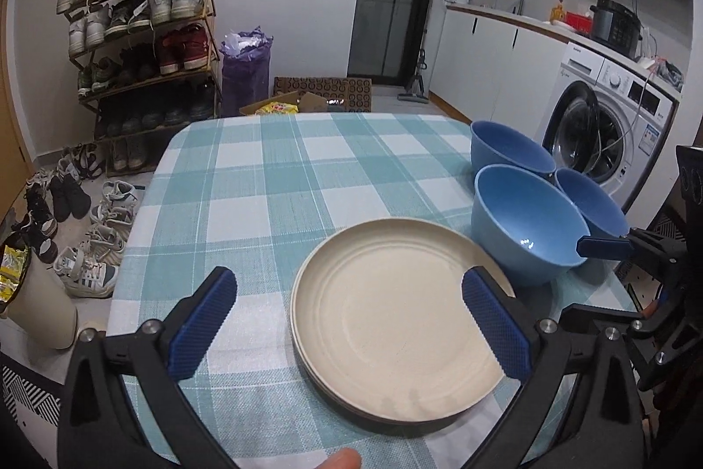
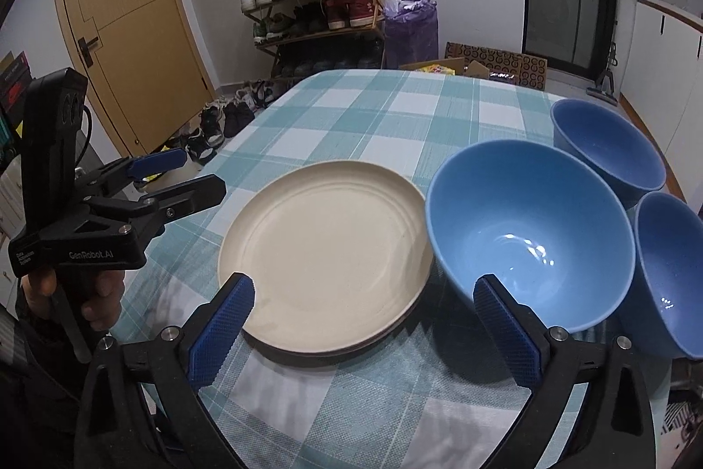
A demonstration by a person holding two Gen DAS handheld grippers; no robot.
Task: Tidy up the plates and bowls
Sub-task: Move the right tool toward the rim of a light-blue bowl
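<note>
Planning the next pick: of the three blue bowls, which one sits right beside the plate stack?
The lighter blue bowl, the biggest in view, next to the cream plate stack. The two darker bowls sit behind it, away from the plates.

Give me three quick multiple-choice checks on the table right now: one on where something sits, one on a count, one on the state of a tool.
1. Where do the blue bowls sit relative to the cream plate stack, seen from the right wrist camera?
A. To its right
B. To its left
C. On top of it

2. How many blue bowls are on the checked tablecloth?
A. One
B. Two
C. Three

3. What state is the right tool in?
A. Shut on a bowl
B. Open, holding nothing
C. Shut on a plate

Answers:
1 A: the light blue bowl and two darker blue bowls all stand right of the plates.
2 C: three separate bowl rims show, none nested.
3 B: its blue pads stand wide apart with only cloth and dish edges behind them.
</note>
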